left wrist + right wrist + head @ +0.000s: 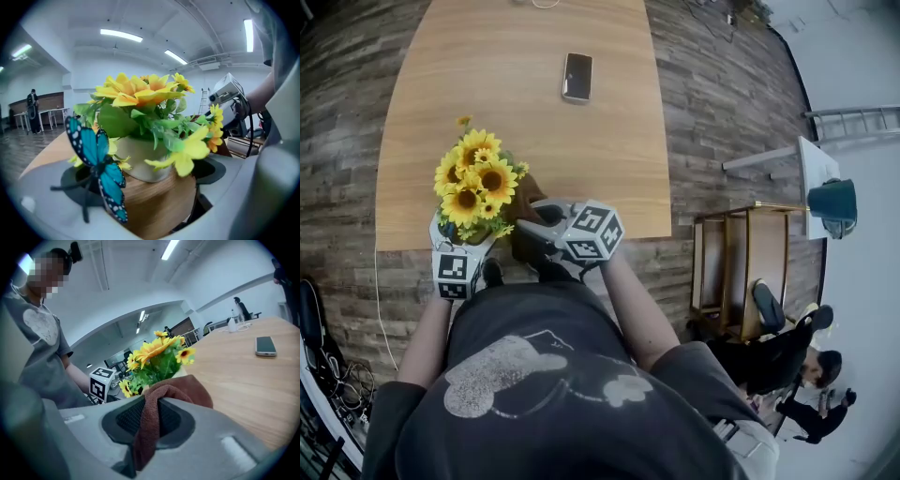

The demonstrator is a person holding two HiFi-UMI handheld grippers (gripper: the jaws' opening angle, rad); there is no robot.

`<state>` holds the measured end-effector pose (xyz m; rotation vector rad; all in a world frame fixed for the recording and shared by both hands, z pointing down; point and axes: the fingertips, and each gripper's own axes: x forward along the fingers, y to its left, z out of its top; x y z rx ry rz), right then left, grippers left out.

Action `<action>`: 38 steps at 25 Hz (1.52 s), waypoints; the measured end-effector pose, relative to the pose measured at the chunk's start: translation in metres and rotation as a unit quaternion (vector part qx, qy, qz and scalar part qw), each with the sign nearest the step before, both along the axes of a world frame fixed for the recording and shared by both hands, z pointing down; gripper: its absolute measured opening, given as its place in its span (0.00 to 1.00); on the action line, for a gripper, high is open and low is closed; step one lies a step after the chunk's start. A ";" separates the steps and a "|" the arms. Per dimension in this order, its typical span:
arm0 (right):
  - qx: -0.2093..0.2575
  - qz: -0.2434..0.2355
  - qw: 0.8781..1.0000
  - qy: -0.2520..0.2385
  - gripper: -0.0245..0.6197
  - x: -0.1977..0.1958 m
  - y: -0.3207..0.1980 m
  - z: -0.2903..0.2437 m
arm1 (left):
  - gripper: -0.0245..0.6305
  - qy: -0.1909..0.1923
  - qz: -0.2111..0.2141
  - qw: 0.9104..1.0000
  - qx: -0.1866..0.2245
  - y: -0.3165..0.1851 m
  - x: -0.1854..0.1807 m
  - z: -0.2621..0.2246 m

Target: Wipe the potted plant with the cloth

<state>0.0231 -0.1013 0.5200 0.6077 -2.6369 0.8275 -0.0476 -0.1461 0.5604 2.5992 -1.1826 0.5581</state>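
Observation:
The potted plant (476, 185) is a bunch of yellow sunflowers with green leaves, held at the table's near edge. In the left gripper view its white pot (140, 157) with a wooden-brown lower part sits between the jaws, and a blue butterfly (96, 159) sticks out at the left. My left gripper (150, 192) is shut on this pot; its marker cube (453, 270) shows below the flowers. My right gripper (147, 416) is shut on a brown cloth (180, 390), which is pressed against the plant's (157, 357) right side. In the head view the cloth (528, 195) shows beside the flowers, ahead of the right gripper (542, 223).
A black phone (577, 76) lies further back on the wooden table (581, 141). A wooden shelf unit (741, 272) stands to the right on the plank floor, with a seated person (797, 361) beyond it. Cables (337, 375) lie at the lower left.

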 end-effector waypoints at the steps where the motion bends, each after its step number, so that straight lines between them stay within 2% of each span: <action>1: 0.002 0.014 1.000 -0.003 0.10 0.013 -0.002 -0.003 | 0.97 0.007 -0.019 1.000 -0.003 -0.004 0.003 -0.004; 4: 0.006 0.055 0.998 -0.012 0.10 0.050 -0.009 -0.010 | 0.97 0.019 -0.066 0.998 -0.004 -0.016 0.011 -0.014; 7: 0.011 0.082 0.996 -0.015 0.10 0.077 -0.016 -0.014 | 0.97 0.011 -0.098 0.995 0.005 -0.025 0.015 -0.014; 13: 0.020 0.071 0.997 -0.015 0.10 0.086 -0.024 -0.017 | 0.96 -0.009 -0.152 0.988 0.013 -0.035 0.013 -0.013; 14: 0.021 0.064 0.998 -0.014 0.10 0.083 -0.025 -0.017 | 0.95 -0.008 -0.152 0.988 0.012 -0.035 0.014 -0.012; 18: 0.025 0.034 0.999 -0.011 0.10 0.073 -0.030 -0.015 | 0.78 -0.007 -0.145 0.989 0.005 -0.030 0.019 -0.011; 25: 0.053 -0.005 0.999 0.014 0.10 0.058 -0.058 -0.020 | 0.78 -0.004 -0.125 0.992 0.007 -0.029 0.018 -0.013; 32: 0.084 0.010 0.996 0.030 0.10 0.042 -0.109 -0.025 | 0.78 0.007 -0.083 0.996 0.014 -0.023 0.021 -0.019; 38: 0.081 0.008 0.996 0.025 0.10 0.016 -0.144 -0.024 | 0.78 0.004 -0.053 0.998 0.021 -0.023 0.015 -0.011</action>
